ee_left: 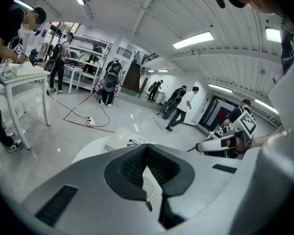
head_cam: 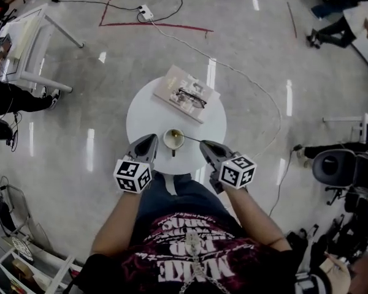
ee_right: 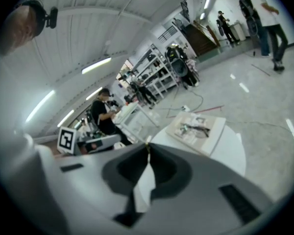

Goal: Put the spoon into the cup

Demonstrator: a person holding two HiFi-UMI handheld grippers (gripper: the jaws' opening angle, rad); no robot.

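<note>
Head view: spoon (head_cam: 191,139) between right jaws

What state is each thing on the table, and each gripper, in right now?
Cup: upright.
Spoon: bowl end in the cup, handle end pinched.
Book: closed, lying flat.
Glasses: resting on the book.
Left gripper: shut, empty.
Right gripper: shut on the spoon.

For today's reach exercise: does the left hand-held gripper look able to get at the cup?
Probably yes: the left hand-held gripper sits just beside the cup with nothing between them, though its jaws are together and must open first.
</note>
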